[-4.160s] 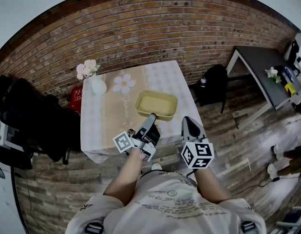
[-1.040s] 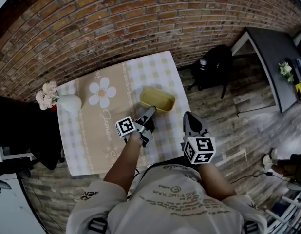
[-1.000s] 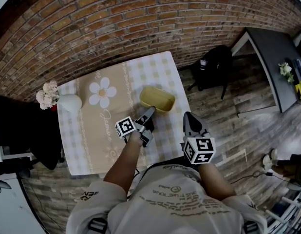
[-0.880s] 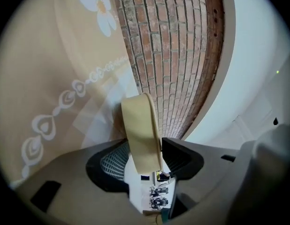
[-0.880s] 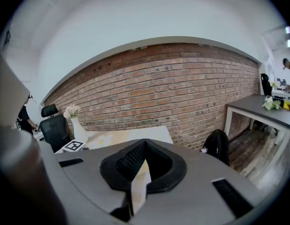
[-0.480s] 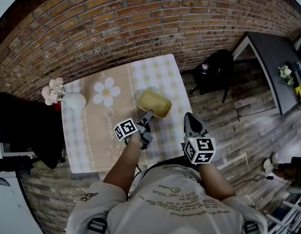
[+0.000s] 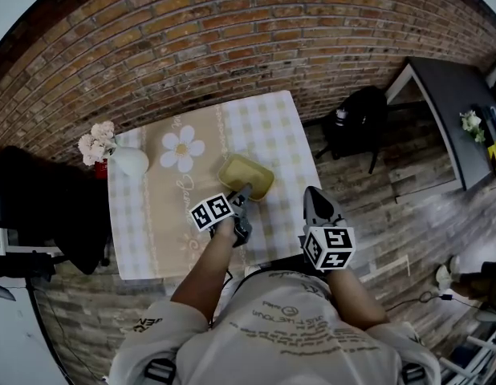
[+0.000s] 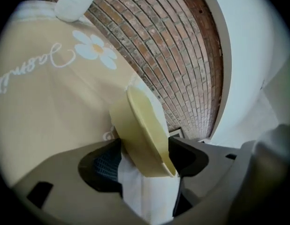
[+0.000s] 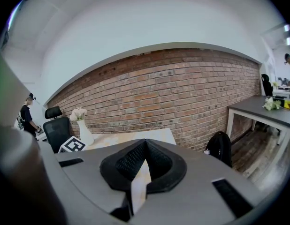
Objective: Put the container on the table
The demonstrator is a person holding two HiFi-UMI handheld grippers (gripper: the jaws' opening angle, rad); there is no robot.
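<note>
The pale yellow container (image 7: pixel 245 176) rests on the table's beige and checked cloth (image 7: pixel 152 215), near its right side. My left gripper (image 7: pixel 243 192) reaches in from the near side. In the left gripper view the container's rim (image 8: pixel 145 125) stands between the jaws of my left gripper (image 8: pixel 145 154). The jaws have just been opening and stand wide on either side of the rim, gripping nothing. My right gripper (image 7: pixel 315 202) hovers off the table's near right corner. In the right gripper view my right gripper (image 9: pixel 145 144) has its jaws together and nothing in them.
A white vase (image 7: pixel 129 161) with pink flowers (image 7: pixel 95 143) stands at the table's far left corner. A brick wall (image 7: pixel 232 46) runs behind the table. A black bag (image 7: pixel 354 123) and a dark desk (image 7: pixel 449 111) are to the right, and a black chair (image 7: pixel 31 215) stands left.
The container and my left gripper have shifted a little left and toward me on the cloth. The head view has swung slightly. My right gripper has hardly moved.
</note>
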